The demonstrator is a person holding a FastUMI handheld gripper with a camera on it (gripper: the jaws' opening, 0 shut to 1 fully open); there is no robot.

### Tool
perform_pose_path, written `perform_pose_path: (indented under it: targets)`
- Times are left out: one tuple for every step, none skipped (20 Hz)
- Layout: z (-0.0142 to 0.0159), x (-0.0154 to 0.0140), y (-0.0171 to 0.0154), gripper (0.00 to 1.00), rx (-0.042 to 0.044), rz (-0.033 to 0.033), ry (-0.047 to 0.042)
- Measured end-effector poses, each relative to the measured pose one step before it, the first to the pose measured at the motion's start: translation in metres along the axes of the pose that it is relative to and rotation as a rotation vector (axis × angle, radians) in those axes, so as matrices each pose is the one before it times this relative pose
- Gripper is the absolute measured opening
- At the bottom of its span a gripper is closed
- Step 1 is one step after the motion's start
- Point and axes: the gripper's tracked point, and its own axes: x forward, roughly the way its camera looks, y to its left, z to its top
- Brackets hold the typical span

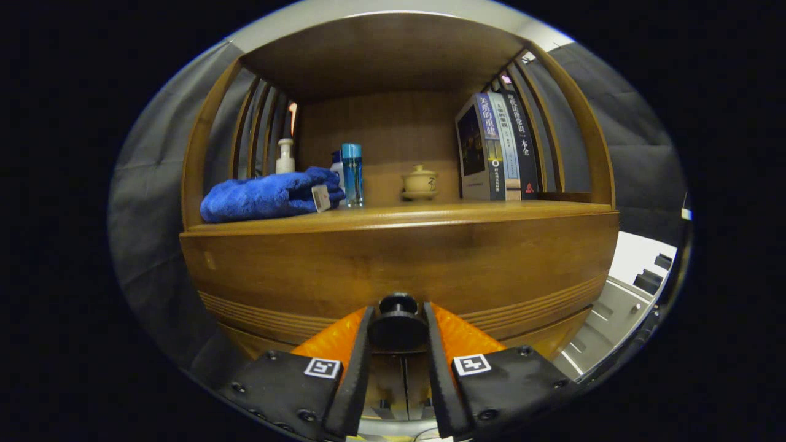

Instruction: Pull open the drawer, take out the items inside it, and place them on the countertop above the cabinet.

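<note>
The hand-held gripper [398, 322], held level (fingers forward), clamps the drawer [399, 270] knob [398, 324].

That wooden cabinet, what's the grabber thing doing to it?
A person's handheld gripper has its fingers on either side of the round dark knob on the drawer front, seemingly gripping it to pull. The drawer looks closed, so nothing has come out yet. On the countertop above sit a folded blue towel, a pump bottle, a blue bottle, a small lidded cup and some upright books.
</note>
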Motion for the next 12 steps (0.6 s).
perform_pose_path:
  targets:
    - [0.00201, -0.00209, -0.00072, 0.50, 0.00110, -0.00278, -0.00573]
    - [-0.00342, -0.00154, -0.00060, 0.44, -0.00112, -0.00191, 0.01956]
    - [-0.00031, -0.00193, -0.00013, 0.38, 0.00369, 0.00214, 0.00684]
    - [-0.00132, -0.00241, 0.00080, 0.38, 0.00631, 0.00800, 0.01153]
    - [-0.00042, -0.00594, 0.00028, 0.38, 0.00235, 0.00717, 0.00632]
    - [-0.00094, -0.00845, -0.00077, 0.38, -0.00201, 0.00074, 0.00501]
    - [-0.00205, -0.01047, -0.00137, 0.38, -0.00621, 0.00145, 0.00286]
    - [-0.00115, -0.01066, 0.00063, 0.38, 0.00194, 0.00249, -0.00388]
    - [-0.00179, -0.01057, 0.00177, 0.38, 0.00335, 0.00588, 0.00252]
    - [-0.00183, -0.01182, 0.00077, 0.38, 0.00177, 0.00836, 0.00392]
    - [-0.00183, -0.01214, 0.00078, 0.38, -0.00027, 0.00665, 0.00405]
    - [-0.00276, -0.01287, -0.00018, 0.37, -0.00100, 0.00444, 0.00662]
